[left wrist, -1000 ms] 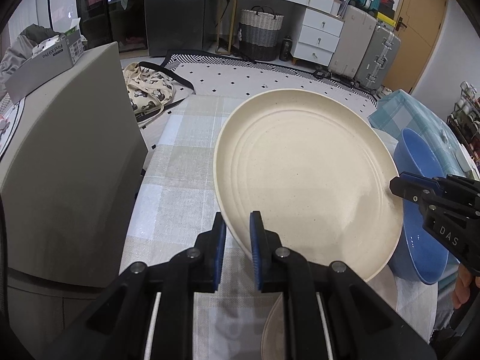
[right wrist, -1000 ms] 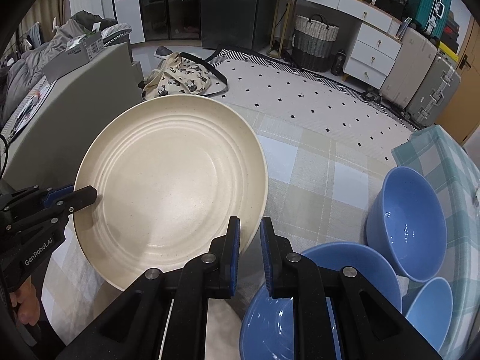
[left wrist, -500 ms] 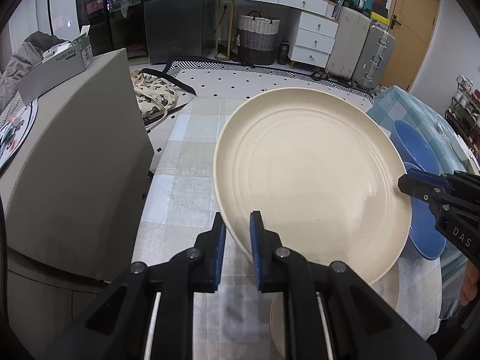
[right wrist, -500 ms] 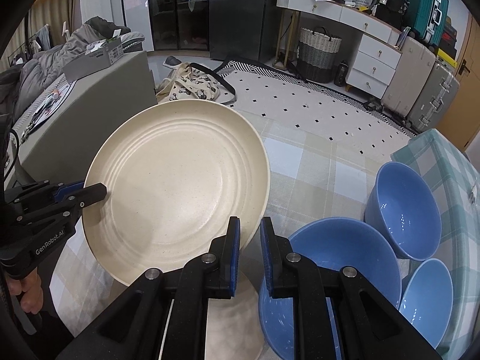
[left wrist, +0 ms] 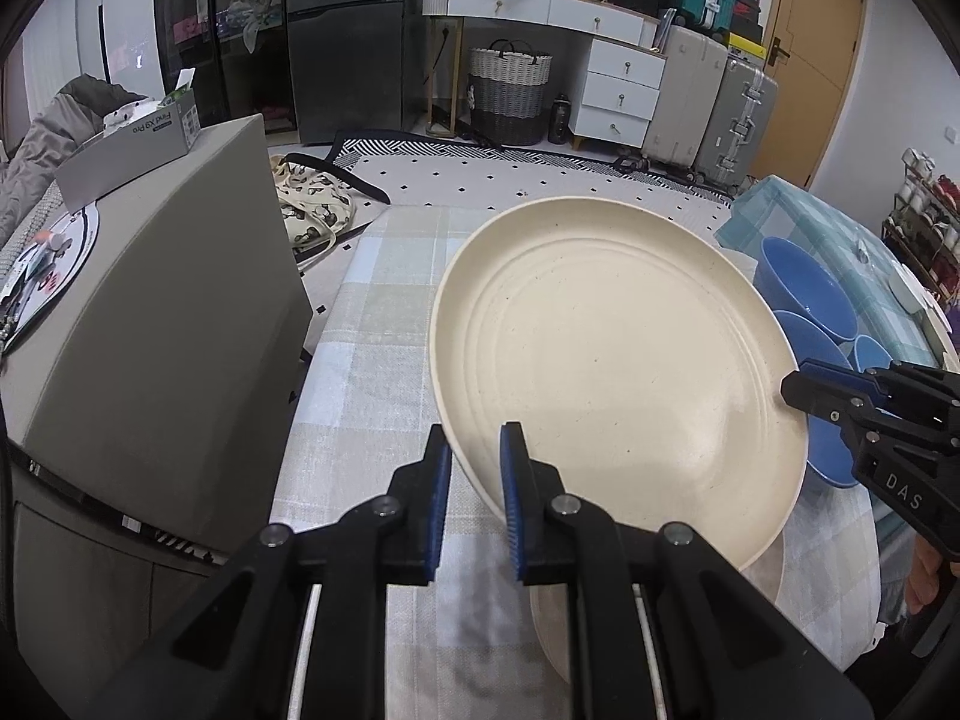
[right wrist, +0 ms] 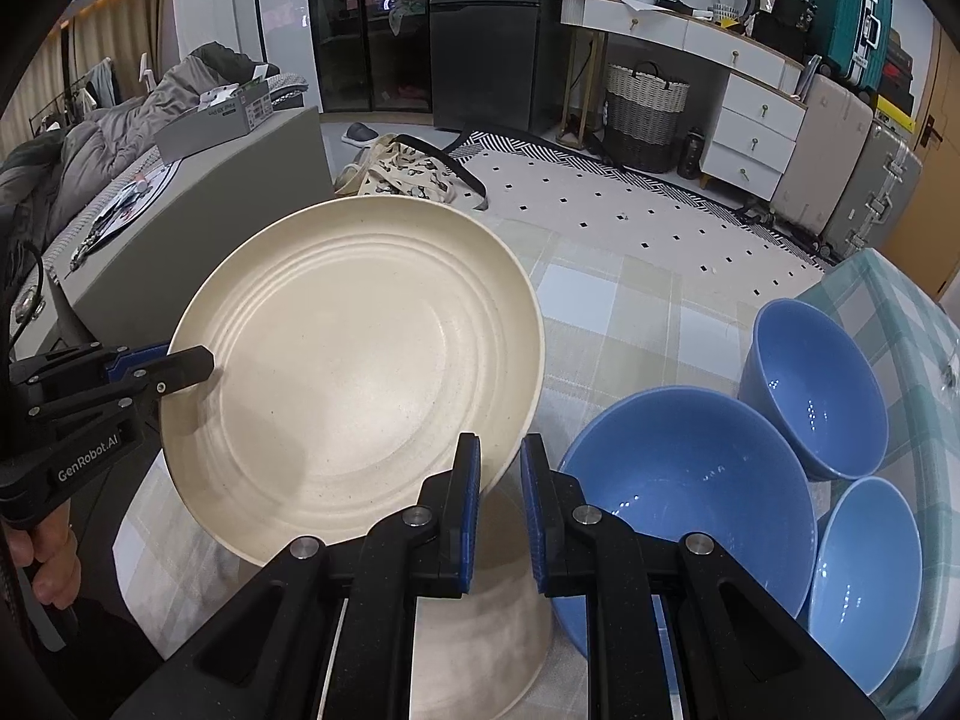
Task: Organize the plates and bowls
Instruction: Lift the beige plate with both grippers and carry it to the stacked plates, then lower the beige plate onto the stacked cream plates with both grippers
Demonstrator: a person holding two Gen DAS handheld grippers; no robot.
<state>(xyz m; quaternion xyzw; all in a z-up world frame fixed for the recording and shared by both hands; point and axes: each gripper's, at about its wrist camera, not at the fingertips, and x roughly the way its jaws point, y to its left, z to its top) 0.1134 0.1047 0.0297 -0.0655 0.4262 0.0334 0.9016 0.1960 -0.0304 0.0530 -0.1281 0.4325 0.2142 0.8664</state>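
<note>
Cream plate: lifted, tilted, left claw and right claw each pinching its rim.
Next: lower it gently onto a second plate below.

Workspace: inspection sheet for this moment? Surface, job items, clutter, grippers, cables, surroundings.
Surface: table under a pale checked cloth.
Job's things: cream plate held tilted above the table by both grippers; a second cream plate lies flat beneath it; three blue bowls, large, far, near, close together, upright.
Clutter: nothing seen on the cloth besides dishes.
Grippers: left gripper shut on the plate's near-left rim; right gripper shut on its opposite rim.
Cables: dark cord at the left edge.
Surroundings: grey cabinet with a box on it, tote bag on the floor, basket, drawers, suitcases.
</note>
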